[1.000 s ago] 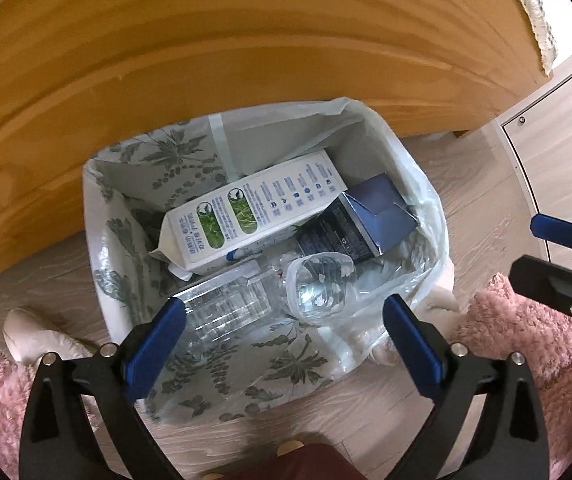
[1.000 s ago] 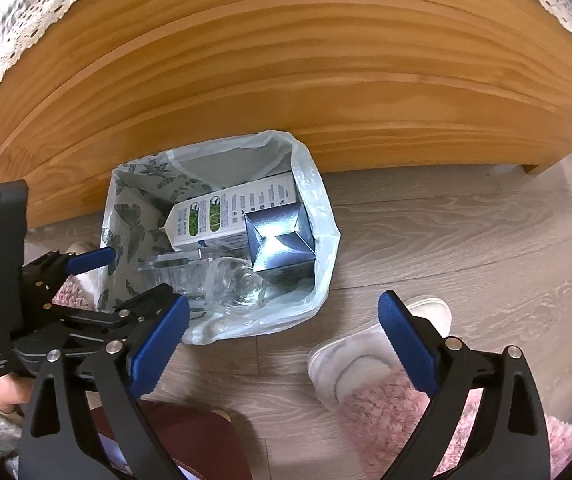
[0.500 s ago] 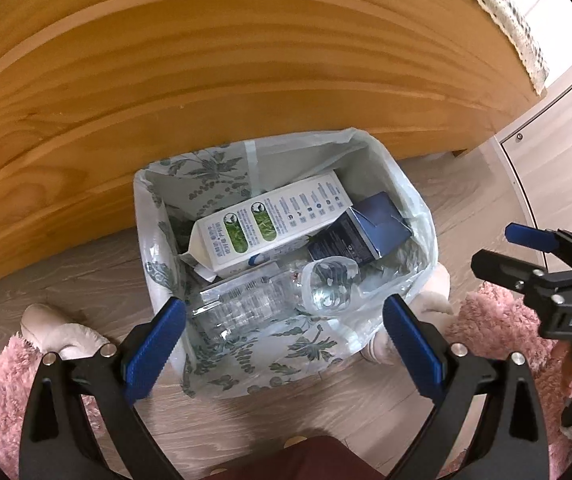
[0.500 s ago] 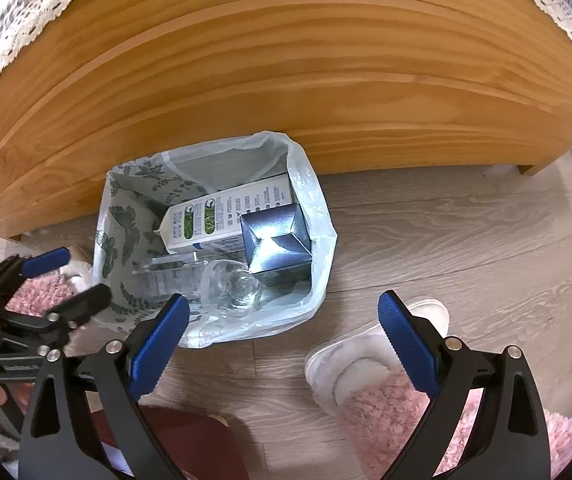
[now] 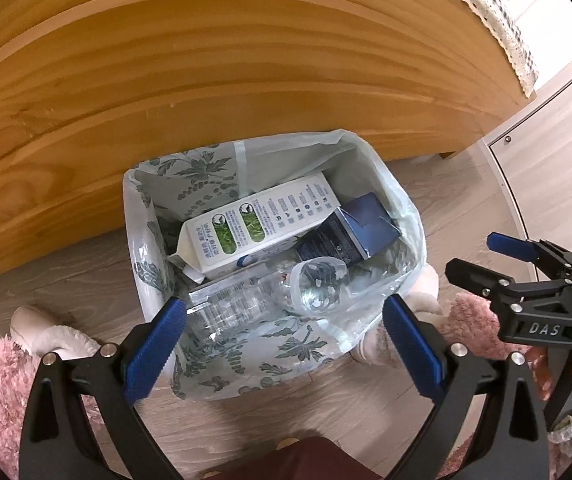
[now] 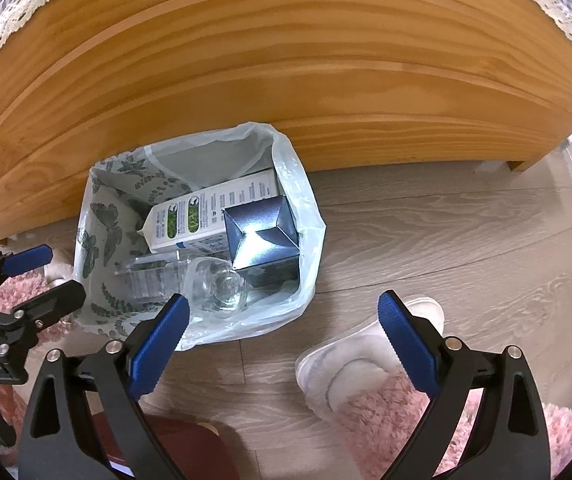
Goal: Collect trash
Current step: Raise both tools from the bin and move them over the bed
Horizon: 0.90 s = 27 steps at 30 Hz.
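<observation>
A trash bin with a leaf-printed plastic liner (image 5: 298,354) (image 6: 106,236) stands on the floor against a wooden bed frame. Inside lie a white milk carton (image 5: 262,226) (image 6: 206,212), a dark blue carton (image 5: 360,230) (image 6: 264,236) and a clear plastic bottle (image 5: 262,296) (image 6: 190,280). My left gripper (image 5: 282,344) hangs open above the bin's near edge, holding nothing. My right gripper (image 6: 280,340) is open and empty over the floor to the bin's right. Each gripper shows at the side of the other's view.
The wooden bed frame (image 5: 206,72) (image 6: 286,60) rises behind the bin. Pink fluffy slippers (image 6: 370,372) (image 5: 34,344) sit on the grey wood floor on both sides. A white cabinet (image 5: 542,172) stands at the right. A dark red garment (image 5: 302,460) shows at the bottom.
My left gripper has drawn back and up from the bin, which now looks smaller and farther. The right gripper has stayed almost still. Both remain open.
</observation>
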Each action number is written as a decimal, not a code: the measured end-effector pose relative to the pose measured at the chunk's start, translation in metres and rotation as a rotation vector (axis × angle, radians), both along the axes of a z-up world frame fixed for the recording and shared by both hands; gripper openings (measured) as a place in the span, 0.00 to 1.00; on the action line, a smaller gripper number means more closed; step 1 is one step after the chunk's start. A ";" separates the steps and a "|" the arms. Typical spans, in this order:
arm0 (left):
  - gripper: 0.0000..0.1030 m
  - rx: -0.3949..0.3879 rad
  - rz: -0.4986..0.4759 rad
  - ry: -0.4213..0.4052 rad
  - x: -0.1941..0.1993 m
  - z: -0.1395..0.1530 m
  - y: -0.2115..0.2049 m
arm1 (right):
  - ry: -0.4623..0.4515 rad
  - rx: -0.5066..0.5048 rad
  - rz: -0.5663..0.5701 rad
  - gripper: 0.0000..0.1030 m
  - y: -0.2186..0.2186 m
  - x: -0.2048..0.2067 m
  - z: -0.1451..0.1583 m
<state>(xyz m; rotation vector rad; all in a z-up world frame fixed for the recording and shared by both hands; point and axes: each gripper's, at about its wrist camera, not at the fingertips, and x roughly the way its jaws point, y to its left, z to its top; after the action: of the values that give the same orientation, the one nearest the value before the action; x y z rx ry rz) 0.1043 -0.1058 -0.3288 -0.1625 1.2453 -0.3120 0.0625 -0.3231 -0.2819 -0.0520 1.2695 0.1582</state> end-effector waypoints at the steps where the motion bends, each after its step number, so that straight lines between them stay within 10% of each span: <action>1: 0.93 0.002 0.002 0.003 0.000 -0.001 0.000 | -0.012 0.001 -0.003 0.89 0.000 -0.001 0.001; 27: 0.93 0.007 0.104 -0.315 -0.016 0.085 0.020 | -0.277 0.073 -0.063 0.92 -0.008 -0.013 0.051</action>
<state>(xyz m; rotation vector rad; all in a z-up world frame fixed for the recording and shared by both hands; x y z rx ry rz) 0.0884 -0.0853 -0.2435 -0.1647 0.9229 -0.2325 0.0498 -0.3309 -0.2310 0.0282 0.9874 0.1378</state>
